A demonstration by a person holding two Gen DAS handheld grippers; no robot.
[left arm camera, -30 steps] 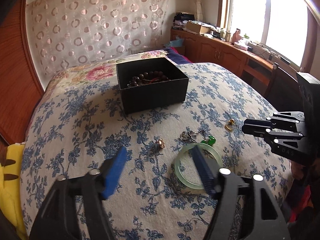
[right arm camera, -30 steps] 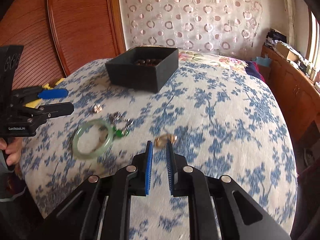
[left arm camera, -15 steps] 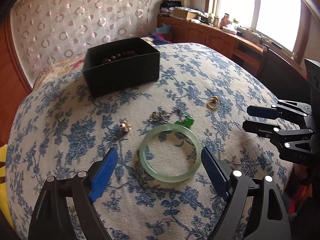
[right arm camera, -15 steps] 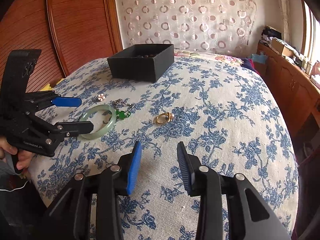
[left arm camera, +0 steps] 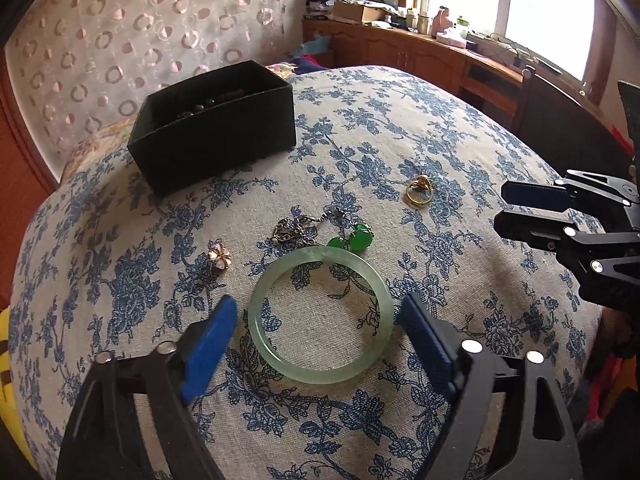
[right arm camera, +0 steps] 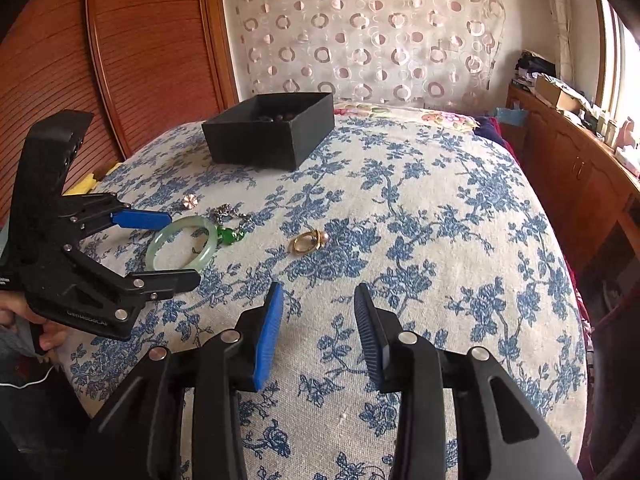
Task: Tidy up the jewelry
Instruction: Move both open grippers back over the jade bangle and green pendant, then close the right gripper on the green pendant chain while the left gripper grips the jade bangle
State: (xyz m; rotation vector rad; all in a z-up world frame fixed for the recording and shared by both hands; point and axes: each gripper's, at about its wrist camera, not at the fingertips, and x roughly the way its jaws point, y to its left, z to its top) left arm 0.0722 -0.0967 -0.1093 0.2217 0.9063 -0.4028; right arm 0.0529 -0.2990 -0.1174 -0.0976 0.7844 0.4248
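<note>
The left gripper [left arm camera: 316, 320] is spread wide, and its jaws have just been closing a little. The pale green bangle [left arm camera: 320, 314] lies flat between its two blue pads [left arm camera: 212, 338]. The pads stand just beside the outer edge of the bangle on each side, and I cannot see that they press on it yet, so I judge that the bangle is not held. In the right wrist view the same gripper [right arm camera: 170, 248] reaches around the bangle [right arm camera: 182, 244] from the left side.

The right gripper [right arm camera: 318, 312] is also spread, partly, with nothing between its pads. It hovers over the flowered cloth [right arm camera: 440, 220], and the gold ring [right arm camera: 310, 242] lies a little ahead of it, apart from the pads.

Just behind the bangle there are green earrings [left arm camera: 352, 240], almost touching its far edge, then a small silver chain piece [left arm camera: 294, 228] and a little flower-shaped piece [left arm camera: 219, 259] to the left. Farther back stands the black box [left arm camera: 216, 128], open, with dark beads [left arm camera: 212, 102] already inside.

As I judge it, the task is at an early stage: only the beads are in the box, and five pieces are left on the cloth. The step in hand seems to be taking the bangle.
</note>
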